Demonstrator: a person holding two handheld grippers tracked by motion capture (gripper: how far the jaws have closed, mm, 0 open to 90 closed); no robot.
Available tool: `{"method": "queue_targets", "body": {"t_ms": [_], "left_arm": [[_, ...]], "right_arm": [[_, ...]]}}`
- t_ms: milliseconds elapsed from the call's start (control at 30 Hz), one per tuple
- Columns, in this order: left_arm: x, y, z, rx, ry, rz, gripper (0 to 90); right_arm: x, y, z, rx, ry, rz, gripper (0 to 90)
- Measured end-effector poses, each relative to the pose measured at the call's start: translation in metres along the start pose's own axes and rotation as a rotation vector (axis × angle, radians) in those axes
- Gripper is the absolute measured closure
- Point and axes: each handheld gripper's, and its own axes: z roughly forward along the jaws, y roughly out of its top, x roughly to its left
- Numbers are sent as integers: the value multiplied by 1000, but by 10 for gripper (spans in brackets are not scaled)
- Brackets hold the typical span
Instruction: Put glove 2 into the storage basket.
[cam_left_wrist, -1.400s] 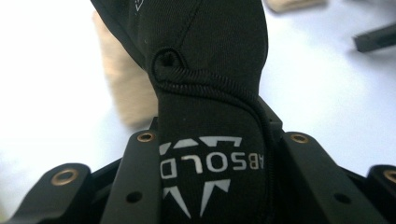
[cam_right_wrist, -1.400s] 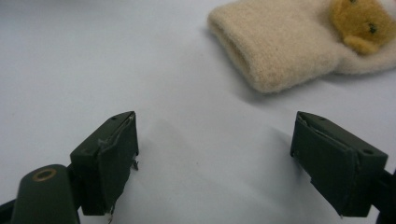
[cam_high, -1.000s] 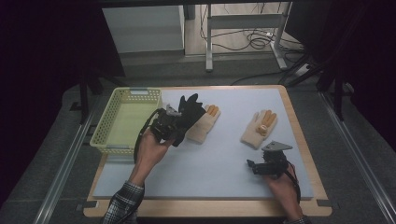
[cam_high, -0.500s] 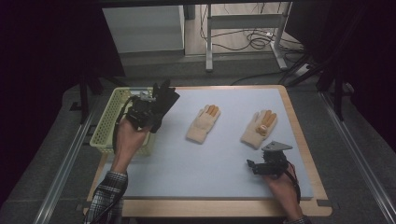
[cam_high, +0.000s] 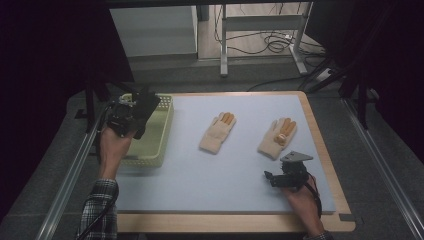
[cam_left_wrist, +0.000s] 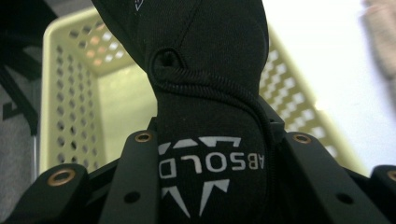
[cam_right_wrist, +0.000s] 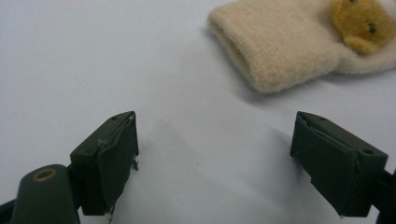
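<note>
I see my left hand-held gripper (cam_high: 142, 107) clamped on a black fabric glove with white lettering (cam_left_wrist: 210, 116), holding it above the pale green perforated plastic basket (cam_high: 162, 131) at the desk's (cam_high: 200, 180) left edge. My right hand-held gripper (cam_high: 274, 176) rests low near the desk's front right corner, jaws spread wide with nothing between them. Just beyond it lies a cream knitted glove with orange fingertips (cam_high: 277, 137), its cuff toward the gripper. A second cream knitted glove (cam_high: 217, 132) lies near the desk's middle, well apart from the basket.
</note>
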Motion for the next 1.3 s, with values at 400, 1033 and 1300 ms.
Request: {"method": "queue_targets", "body": {"t_ms": [400, 1033, 1300], "left_arm": [[27, -14, 38, 167, 31, -18, 626], [38, -15, 72, 367, 103, 2, 186], [41, -13, 47, 297, 54, -23, 102]], "right_arm": [[0, 0, 0, -1, 0, 0, 148], [0, 0, 0, -1, 0, 0, 148], [0, 0, 0, -1, 0, 0, 149]]}}
